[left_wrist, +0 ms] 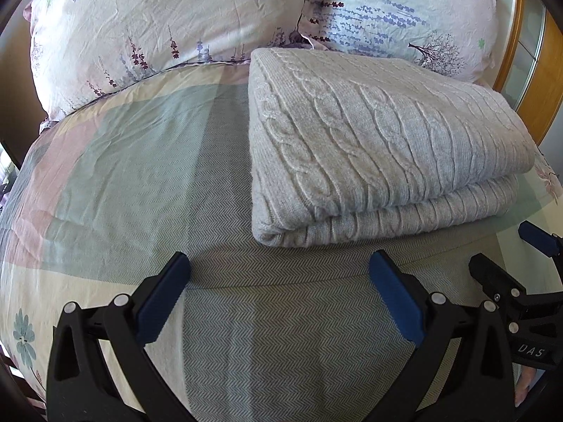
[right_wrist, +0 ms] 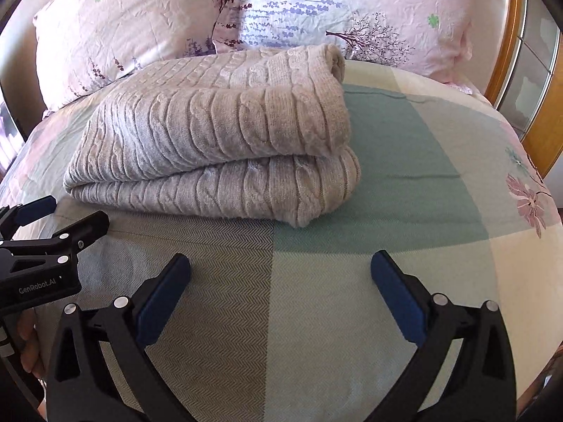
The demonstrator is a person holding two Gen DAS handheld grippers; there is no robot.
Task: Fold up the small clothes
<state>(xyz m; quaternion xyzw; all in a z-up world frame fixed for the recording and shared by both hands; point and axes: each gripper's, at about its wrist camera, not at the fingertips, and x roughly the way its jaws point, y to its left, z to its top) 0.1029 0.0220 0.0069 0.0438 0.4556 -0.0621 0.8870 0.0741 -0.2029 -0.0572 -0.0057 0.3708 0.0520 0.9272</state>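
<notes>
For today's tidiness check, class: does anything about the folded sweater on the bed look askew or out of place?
Only slightly. The sweater is folded, but its top layer sits back from the lower one at the right end, so the edges don't line up. Both tongs, left and right, are open and clear of it.

Setting: home bedroom. Evidence: made bed with patchwork-print bedspread [left_wrist: 147, 147] in green, pink and cream blocks; 2 floral-print pillows [left_wrist: 158, 28] [right_wrist: 369, 10] propped side by side at the head; curved wooden bed frame [right_wrist: 510, 52] at right edge. Daylight falls across the bedding.
</notes>
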